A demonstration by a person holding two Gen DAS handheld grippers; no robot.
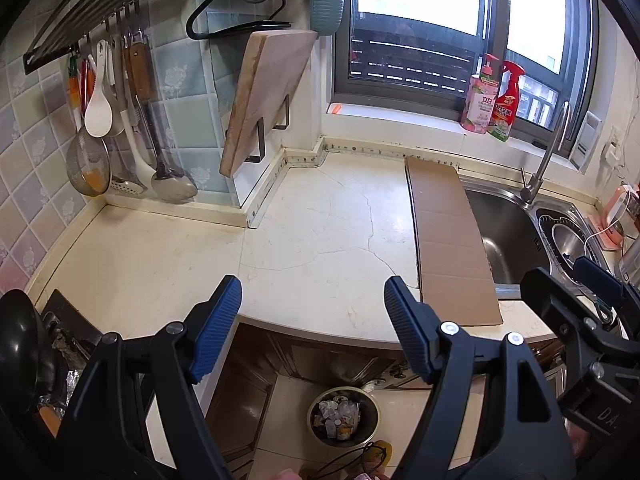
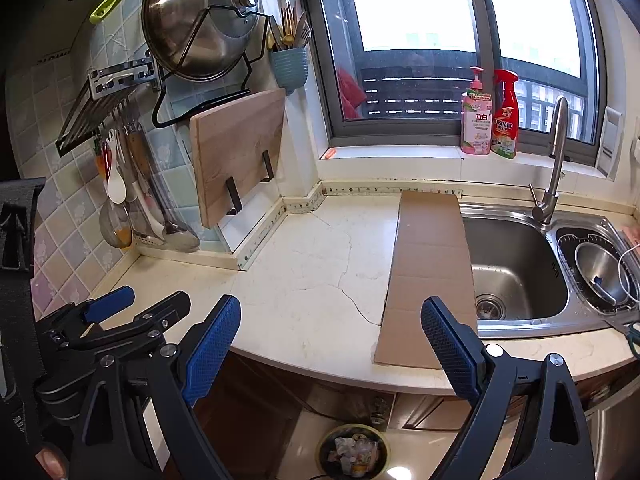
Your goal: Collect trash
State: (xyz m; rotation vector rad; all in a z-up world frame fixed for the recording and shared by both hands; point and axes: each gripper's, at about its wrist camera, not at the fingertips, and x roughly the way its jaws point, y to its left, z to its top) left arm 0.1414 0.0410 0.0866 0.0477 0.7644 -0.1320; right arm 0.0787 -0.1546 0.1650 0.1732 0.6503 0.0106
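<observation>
- Both empty, jaws wide: left gripper [image 1: 313, 326], right gripper [image 2: 331, 342].
- Cardboard strip [image 2: 430, 276] ahead-right, flat on worktop [image 2: 312, 280]: pinch may slip.
- Overhangs sink [image 2: 520, 264]: may tip in.
- Bin [image 2: 354, 452] below: drop may miss.

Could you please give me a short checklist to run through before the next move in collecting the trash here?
1. Left gripper open and empty: ok.
2. Right gripper open and empty: ok.
3. Cardboard strip reachable: ok; it lies flat on the countertop, its right edge over the sink.
4. Trash bin accessible: ok; it stands open on the floor below the counter edge, already holding rubbish.
5. Room left in the bin for the cardboard: cannot tell.
6. Other trash on the countertop: none visible, ok.
</observation>
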